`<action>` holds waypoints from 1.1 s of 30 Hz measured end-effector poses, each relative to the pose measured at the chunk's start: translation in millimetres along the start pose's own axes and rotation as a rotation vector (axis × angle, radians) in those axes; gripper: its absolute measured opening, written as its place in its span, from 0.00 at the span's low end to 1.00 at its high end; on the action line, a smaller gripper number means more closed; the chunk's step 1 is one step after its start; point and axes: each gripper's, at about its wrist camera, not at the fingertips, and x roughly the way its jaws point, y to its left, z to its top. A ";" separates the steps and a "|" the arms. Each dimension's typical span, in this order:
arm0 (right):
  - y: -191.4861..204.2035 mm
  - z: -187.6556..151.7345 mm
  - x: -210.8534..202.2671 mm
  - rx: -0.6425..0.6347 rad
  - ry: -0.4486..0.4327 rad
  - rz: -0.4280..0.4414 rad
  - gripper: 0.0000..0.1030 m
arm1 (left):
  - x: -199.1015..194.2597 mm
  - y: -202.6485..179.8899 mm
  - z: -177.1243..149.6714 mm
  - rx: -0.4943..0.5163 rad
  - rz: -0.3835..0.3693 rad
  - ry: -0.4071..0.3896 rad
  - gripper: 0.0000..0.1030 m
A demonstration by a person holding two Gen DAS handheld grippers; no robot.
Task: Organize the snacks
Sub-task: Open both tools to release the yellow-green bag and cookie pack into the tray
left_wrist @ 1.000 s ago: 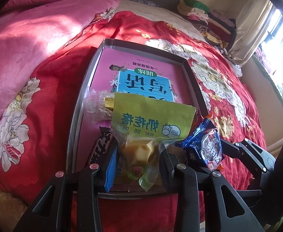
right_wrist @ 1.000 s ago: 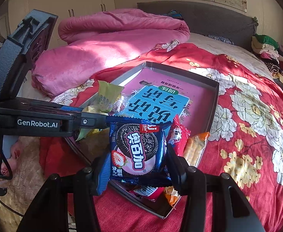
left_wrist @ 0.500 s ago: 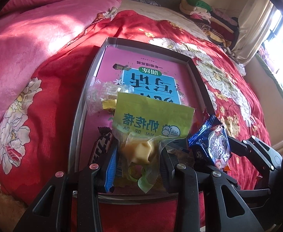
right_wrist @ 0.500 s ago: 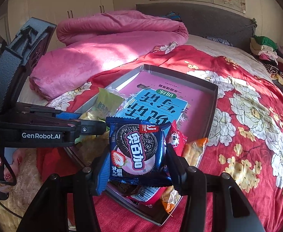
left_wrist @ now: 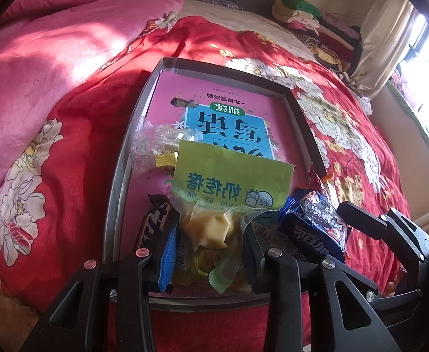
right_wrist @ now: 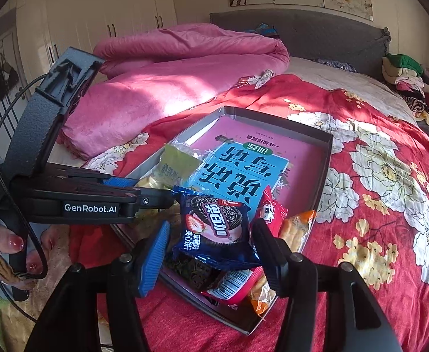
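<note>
The left tongs [left_wrist: 211, 252] pinch the clear lower half of a green milk-candy bag [left_wrist: 229, 182], which hangs over the near end of the grey tray [left_wrist: 117, 193] on the bed. The right tongs [right_wrist: 211, 246] have just been opening: the blue cookie packet [right_wrist: 214, 228] lies between them, and the blue pad at 9 o'clock now stands clear of it, so I read them as spread and the packet as resting on the snack pile.

Both packs should be light, soft and crinkly, with slippery film. The candy lumps can shift inside the bag, so a hold on the flat sealed edge looks safer than one on the bulge. The cookies may crack under a hard squeeze.

In the left wrist view a dark chocolate bar [left_wrist: 152, 223] sits at 9 o'clock of the bag and a clear candy wrapper [left_wrist: 155, 146] at 11. A red packet [right_wrist: 270, 208] and an orange stick pack [right_wrist: 296, 228] crowd the cookie packet at 3 o'clock. A pink book [right_wrist: 299, 158] fills the tray floor, and the 2 tongs stand close together.
</note>
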 end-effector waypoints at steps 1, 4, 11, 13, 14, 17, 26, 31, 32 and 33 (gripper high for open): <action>0.2 -0.5 -0.9 0.001 -0.002 0.004 0.56 | -0.1 0.0 0.2 0.000 -0.002 -0.001 0.39; 1.1 -1.1 -3.3 0.001 -0.007 0.007 0.56 | -0.7 -0.7 0.7 0.003 -0.002 -0.006 0.40; -1.0 -1.0 -7.0 0.010 -0.016 0.002 0.56 | -4.6 -6.0 0.6 0.022 -0.008 -0.029 0.49; -1.6 -1.1 -7.7 0.012 -0.018 -0.002 0.56 | -5.3 -7.6 0.7 0.028 -0.003 -0.033 0.50; -2.0 -0.9 -7.8 0.013 -0.018 -0.004 0.56 | -6.0 -7.8 0.8 0.029 -0.005 -0.037 0.50; -3.0 -0.9 -8.8 0.018 -0.021 -0.006 0.57 | -8.8 -7.9 1.5 0.030 -0.006 -0.050 0.53; -6.3 0.4 -12.6 0.028 -0.034 -0.023 0.57 | -15.1 -9.3 3.3 0.039 -0.010 -0.077 0.55; -8.8 0.2 -16.8 0.035 -0.051 -0.038 0.58 | -20.0 -11.5 3.8 0.046 -0.016 -0.099 0.56; -9.3 0.5 -18.0 0.036 -0.057 -0.040 0.58 | -22.0 -12.1 4.1 0.047 -0.019 -0.108 0.62; -9.8 1.0 -19.2 0.037 -0.061 -0.043 0.58 | -24.2 -12.8 4.2 0.049 -0.019 -0.118 0.66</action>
